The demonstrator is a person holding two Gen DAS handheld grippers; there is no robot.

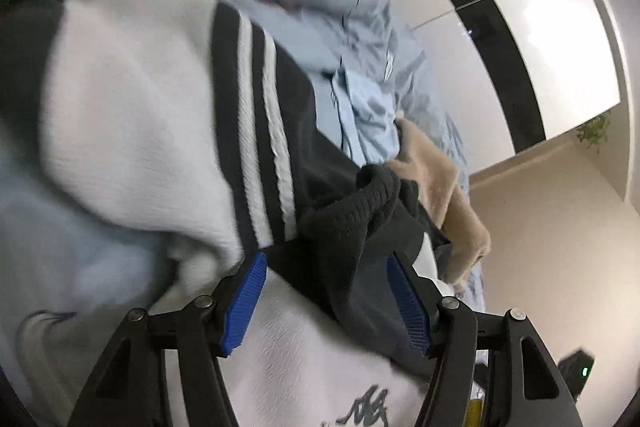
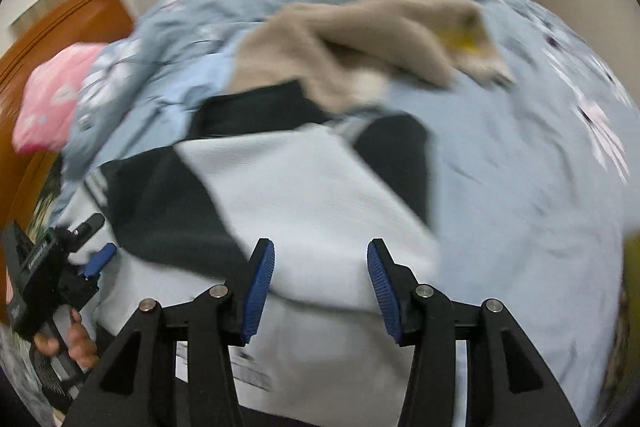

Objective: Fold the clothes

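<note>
Sweater: white knit sweater (image 1: 132, 131) with black sleeves and black-and-white stripes lies spread on the bed, filling the near ground of both views; in the right wrist view its white body (image 2: 312, 195) sits just ahead of the jaws, black panels to either side
Writing: dark printed logo (image 1: 366, 409) of two seated figures shows on the white cloth at the bottom of the left wrist view; letters under it are cut off and unreadable; a blurred printed mark near the right gripper's base cannot be read either
Left gripper: left gripper (image 1: 328, 301) has its blue-padded jaws apart, a black cuff (image 1: 352, 215) of the sweater bunched between and just ahead of them; whether a pad touches the cloth I cannot tell; seen from the right wrist view it sits at the sweater's left edge (image 2: 86, 267), held in a bare hand (image 2: 76, 343)
Right gripper: right gripper (image 2: 320, 283) has jaws apart, white fabric lying between them, not pinched
Bed: pale blue floral bedcover (image 2: 520, 167) under everything
Other cloth: tan garment (image 2: 360, 39) crumpled beyond the sweater; pink patterned pillow (image 2: 48, 103) at far left by a wooden headboard (image 2: 60, 23)
</note>
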